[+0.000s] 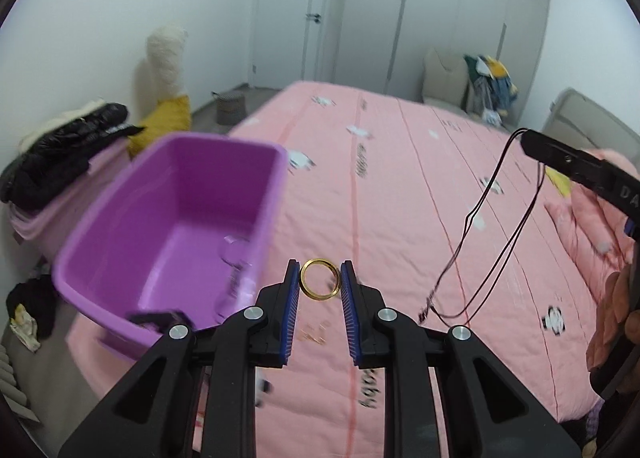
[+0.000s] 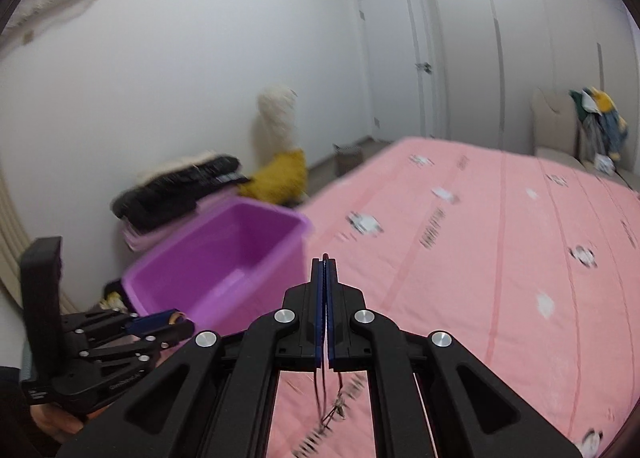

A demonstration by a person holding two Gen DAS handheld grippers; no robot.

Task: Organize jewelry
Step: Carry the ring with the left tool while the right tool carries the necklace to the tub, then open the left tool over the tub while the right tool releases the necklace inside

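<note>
My left gripper (image 1: pixel 320 284) is shut on a gold ring (image 1: pixel 320 279), held between its blue pads above the pink bed, just right of the purple bin (image 1: pixel 180 226). My right gripper (image 2: pixel 325 264) is shut on a black cord necklace (image 1: pixel 484 226); the cord hangs from its tip (image 1: pixel 530 138) in the left wrist view and dangles below the jaws in the right wrist view (image 2: pixel 326 398). The purple bin (image 2: pixel 224 270) sits at the bed's left edge, with some clear pieces at its bottom. The left gripper shows in the right wrist view (image 2: pixel 160 322) beside the bin.
The pink bedspread (image 1: pixel 400 198) fills the middle and right. A pile of black and white clothes (image 1: pixel 68 146) lies on a pink box left of the bin. A small gold item (image 1: pixel 316 332) lies on the bed under my left gripper.
</note>
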